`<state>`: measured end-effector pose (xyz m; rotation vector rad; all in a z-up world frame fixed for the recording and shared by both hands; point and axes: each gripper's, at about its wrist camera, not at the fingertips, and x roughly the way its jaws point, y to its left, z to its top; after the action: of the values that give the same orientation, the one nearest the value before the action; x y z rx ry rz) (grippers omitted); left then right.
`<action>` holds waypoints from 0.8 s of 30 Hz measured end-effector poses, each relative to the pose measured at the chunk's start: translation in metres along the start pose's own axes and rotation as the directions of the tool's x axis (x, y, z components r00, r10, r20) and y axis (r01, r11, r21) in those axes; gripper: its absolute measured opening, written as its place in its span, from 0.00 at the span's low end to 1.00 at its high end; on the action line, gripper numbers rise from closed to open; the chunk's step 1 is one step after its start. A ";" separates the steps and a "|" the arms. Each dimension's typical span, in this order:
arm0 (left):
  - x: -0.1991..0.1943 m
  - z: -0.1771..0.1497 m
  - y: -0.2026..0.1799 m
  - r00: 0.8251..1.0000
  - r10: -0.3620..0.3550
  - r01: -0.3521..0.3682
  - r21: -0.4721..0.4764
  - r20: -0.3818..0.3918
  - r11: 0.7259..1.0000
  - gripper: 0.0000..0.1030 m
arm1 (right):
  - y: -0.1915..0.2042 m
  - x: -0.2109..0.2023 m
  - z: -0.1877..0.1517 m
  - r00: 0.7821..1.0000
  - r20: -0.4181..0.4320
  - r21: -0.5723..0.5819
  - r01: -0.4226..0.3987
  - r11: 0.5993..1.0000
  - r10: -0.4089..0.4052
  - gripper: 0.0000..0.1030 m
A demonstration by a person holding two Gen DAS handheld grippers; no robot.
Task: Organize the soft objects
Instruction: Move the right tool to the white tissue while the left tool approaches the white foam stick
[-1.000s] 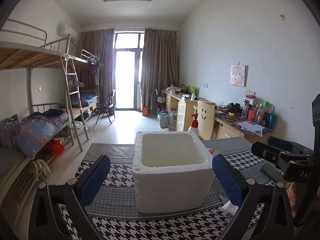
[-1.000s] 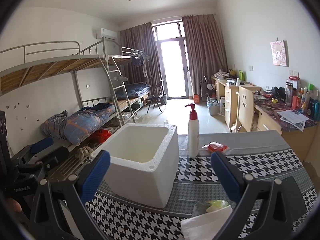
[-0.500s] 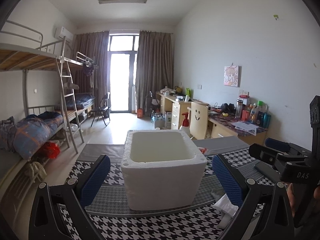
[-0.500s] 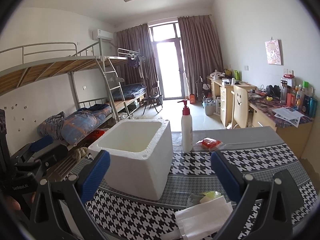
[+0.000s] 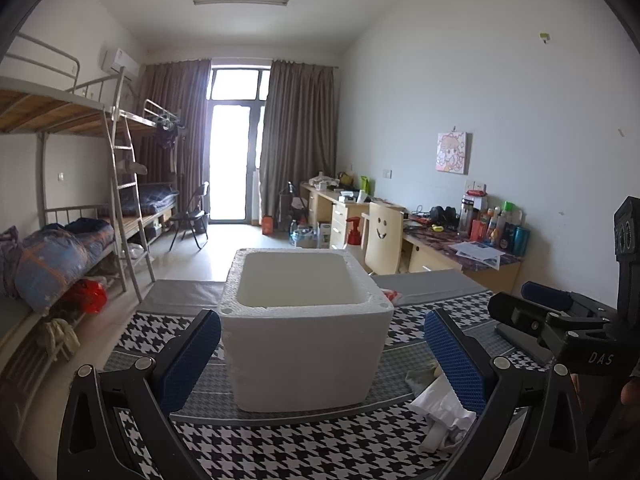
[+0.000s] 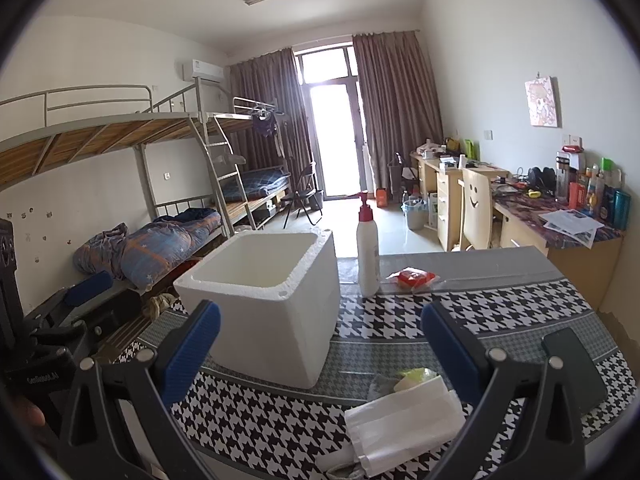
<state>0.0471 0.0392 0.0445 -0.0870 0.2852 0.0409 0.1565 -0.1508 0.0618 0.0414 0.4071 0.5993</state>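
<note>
Left gripper (image 5: 322, 354) hovering released before foam box (image 5: 304, 328), right gripper (image 6: 320, 346) hanging released over white bag (image 6: 404, 420) near tabletop (image 6: 260, 420) front edge

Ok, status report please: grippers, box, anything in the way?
Both grippers, left and right, open, empty. Foam box empty. White bag near right gripper. Nothing blocking.

- Pump bottle (image 6: 368, 254), white with red top, upright on houndstooth tablecloth (image 6: 500, 312)
- Dark phone (image 6: 576, 364), flat, near right edge
- Bunk beds (image 6: 120, 148)
- Smiley-face chair (image 6: 476, 210)
- Cluttered desk (image 6: 560, 220)
</note>
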 end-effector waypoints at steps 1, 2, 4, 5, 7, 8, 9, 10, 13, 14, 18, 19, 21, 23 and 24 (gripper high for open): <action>0.000 -0.001 0.000 1.000 -0.005 0.005 0.001 0.001 1.000 0.99 | -0.001 0.000 -0.001 1.000 0.001 0.003 0.001 1.000 -0.001 0.99; -0.001 -0.001 0.000 1.000 -0.010 0.010 0.002 0.001 1.000 0.99 | -0.002 -0.001 -0.002 1.000 0.000 0.007 0.001 1.000 -0.001 0.99; -0.001 -0.003 -0.001 1.000 -0.013 0.013 0.004 0.001 1.000 0.99 | -0.003 0.000 -0.005 1.000 -0.003 0.015 -0.001 1.000 0.001 0.99; 0.000 -0.004 -0.002 1.000 -0.017 0.017 0.004 0.001 1.000 0.99 | -0.003 0.000 -0.006 1.000 -0.004 0.017 -0.001 1.000 0.001 0.99; 0.001 -0.006 -0.005 1.000 -0.028 0.028 0.005 -0.006 1.000 0.99 | -0.003 0.000 -0.008 1.000 -0.007 0.019 0.004 1.000 -0.004 0.99; 0.002 -0.007 -0.006 0.999 -0.031 0.031 0.004 -0.008 0.999 0.99 | -0.004 0.000 -0.009 1.000 -0.009 0.019 0.007 1.000 -0.007 0.99; 0.002 -0.008 -0.006 0.999 -0.037 0.037 0.004 -0.009 0.999 0.99 | -0.004 -0.001 -0.009 1.000 -0.009 0.018 0.012 1.000 -0.012 0.99; 0.002 -0.009 -0.006 0.999 -0.044 0.044 0.004 -0.009 0.999 0.99 | -0.005 -0.001 -0.010 1.000 -0.009 0.017 0.016 1.000 -0.016 0.99; 0.003 -0.013 -0.010 0.998 -0.060 0.060 0.001 -0.010 0.998 0.99 | -0.007 -0.002 -0.012 1.000 -0.013 0.017 0.024 1.000 -0.024 0.99; 0.004 -0.014 -0.010 0.998 -0.063 0.063 -0.001 -0.010 0.998 0.99 | -0.007 -0.002 -0.013 1.000 -0.014 0.019 0.025 1.000 -0.025 0.99; 0.005 -0.018 -0.013 0.997 -0.078 0.078 -0.005 -0.018 0.997 0.99 | -0.012 -0.003 -0.018 0.999 -0.022 0.036 0.025 0.999 -0.024 0.99; 0.006 -0.019 -0.013 0.997 -0.079 0.079 -0.005 -0.020 0.997 0.99 | -0.013 -0.003 -0.019 0.999 -0.024 0.039 0.024 0.999 -0.023 0.99; 0.008 -0.020 -0.013 0.996 -0.082 0.082 -0.005 -0.024 0.997 0.99 | -0.015 -0.004 -0.020 0.999 -0.025 0.043 0.029 0.999 -0.027 0.99; 0.009 -0.022 -0.013 0.996 -0.084 0.084 -0.007 -0.029 0.996 0.99 | -0.016 -0.004 -0.022 0.999 -0.027 0.044 0.033 0.998 -0.032 0.99; 0.009 -0.023 -0.014 0.996 -0.084 0.084 -0.009 -0.029 0.996 0.99 | -0.017 -0.005 -0.023 0.999 -0.027 0.045 0.035 0.998 -0.034 0.99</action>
<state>0.0503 0.0239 0.0214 -0.1072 0.3107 -0.0432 0.1536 -0.1697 0.0398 0.0701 0.4466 0.5569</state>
